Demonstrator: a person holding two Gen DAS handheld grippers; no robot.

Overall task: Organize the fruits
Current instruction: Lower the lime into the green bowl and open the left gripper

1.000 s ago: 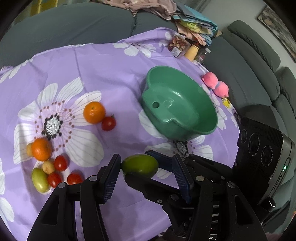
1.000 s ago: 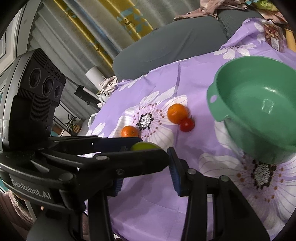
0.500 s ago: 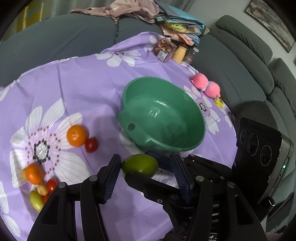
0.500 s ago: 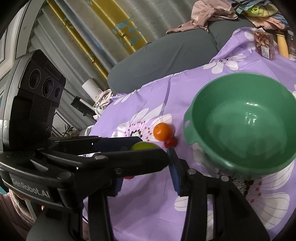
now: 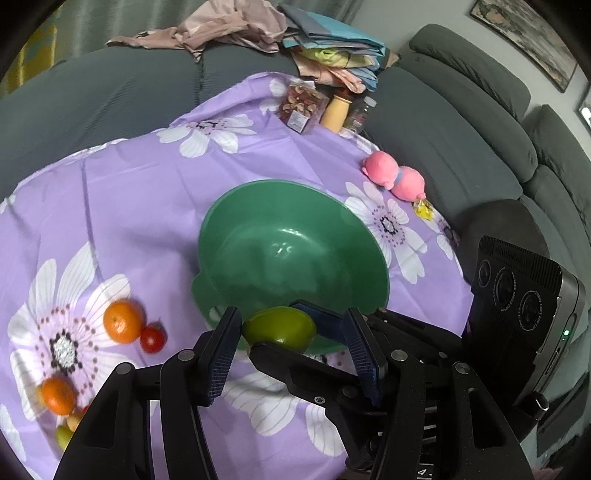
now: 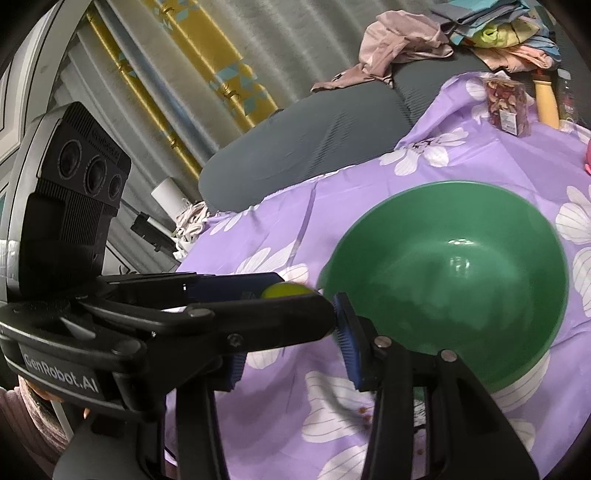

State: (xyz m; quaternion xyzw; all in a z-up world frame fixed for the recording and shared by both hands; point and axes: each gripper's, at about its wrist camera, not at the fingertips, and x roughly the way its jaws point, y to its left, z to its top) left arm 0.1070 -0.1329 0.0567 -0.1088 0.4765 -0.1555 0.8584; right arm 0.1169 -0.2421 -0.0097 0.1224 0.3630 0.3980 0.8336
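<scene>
Where a purple flowered cloth (image 5: pixel 140 192) covers the table, a green plastic bowl (image 5: pixel 295 221) stands in the middle. Two oranges (image 5: pixel 123 321) and a cherry tomato (image 5: pixel 152 338) lie to its left. A pink plush toy (image 5: pixel 395 177) lies at the far edge. A grey sofa (image 5: pixel 461 122) wraps around, piled with clothes (image 5: pixel 229 29).

The green mango (image 5: pixel 280 328) hangs over the bowl's near rim, among crossed fingers. The right gripper (image 6: pixel 290 325) clamps it above and below. The left gripper (image 5: pixel 293 317) touches it with one pad; whether the other presses I cannot tell, since a blue pad sits between. Small fruits at the lower left are blurred and cut off.
</scene>
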